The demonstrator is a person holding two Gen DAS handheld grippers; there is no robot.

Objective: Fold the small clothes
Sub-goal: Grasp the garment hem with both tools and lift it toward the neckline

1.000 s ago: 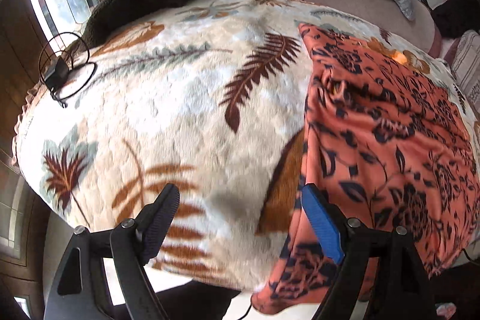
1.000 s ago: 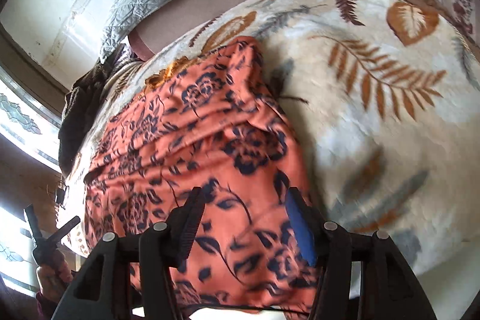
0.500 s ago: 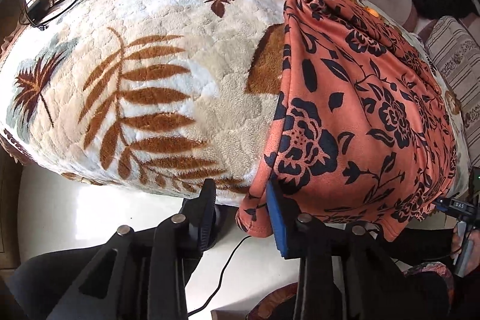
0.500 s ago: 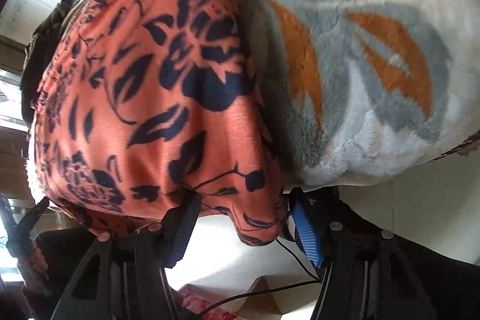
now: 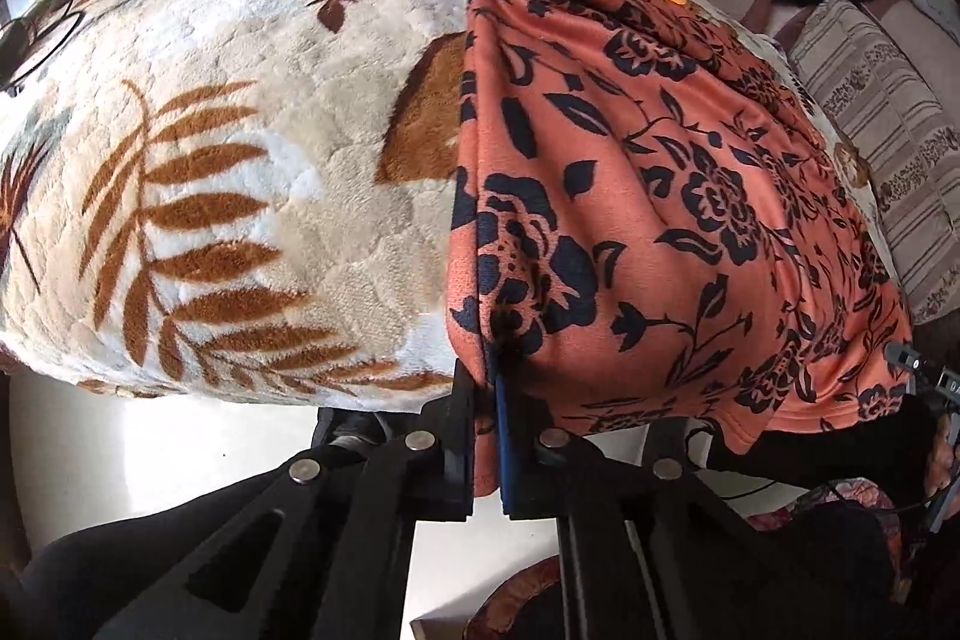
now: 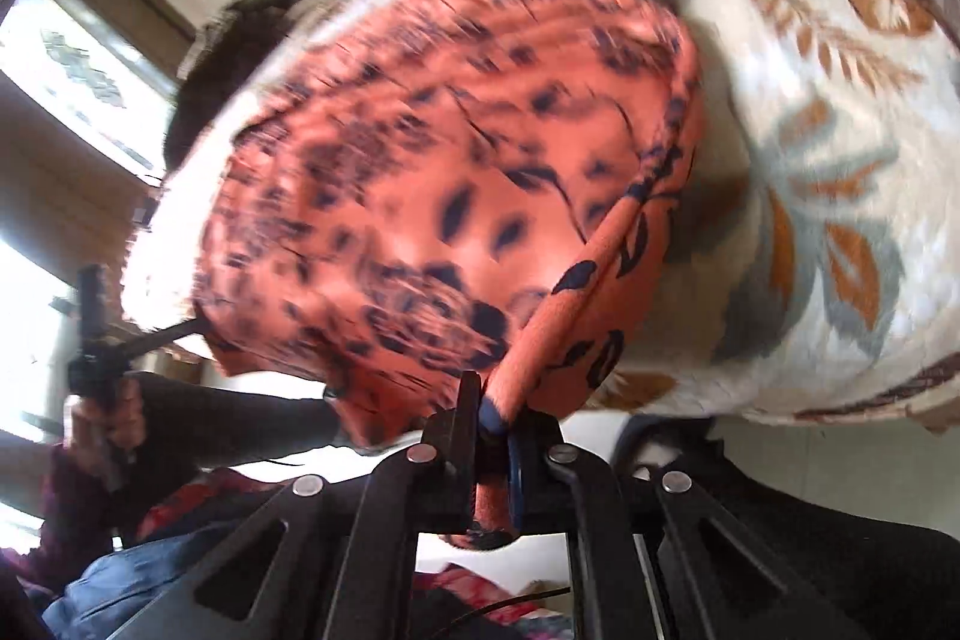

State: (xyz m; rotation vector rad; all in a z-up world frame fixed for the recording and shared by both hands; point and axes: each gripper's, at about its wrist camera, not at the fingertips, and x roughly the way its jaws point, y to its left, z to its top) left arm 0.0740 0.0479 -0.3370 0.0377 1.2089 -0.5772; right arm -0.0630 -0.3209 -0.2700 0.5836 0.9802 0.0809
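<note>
orange garment [image 5: 660, 196] spread on leaf blanket [image 5: 228, 172], near hem hanging off blanket's front edge. left gripper [image 5: 485, 436] clamped on garment's left hem corner; right gripper [image 6: 493, 451] clamped on right corner, view blurred. risk: thin bite slipping from jaws; uneven lift skewing fold; plush blanket dragging cloth, bunching it.

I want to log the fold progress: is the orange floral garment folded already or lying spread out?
Spread: the orange floral garment lies in one flat layer over the leaf-print blanket, its near edge pinched by both grippers.
</note>
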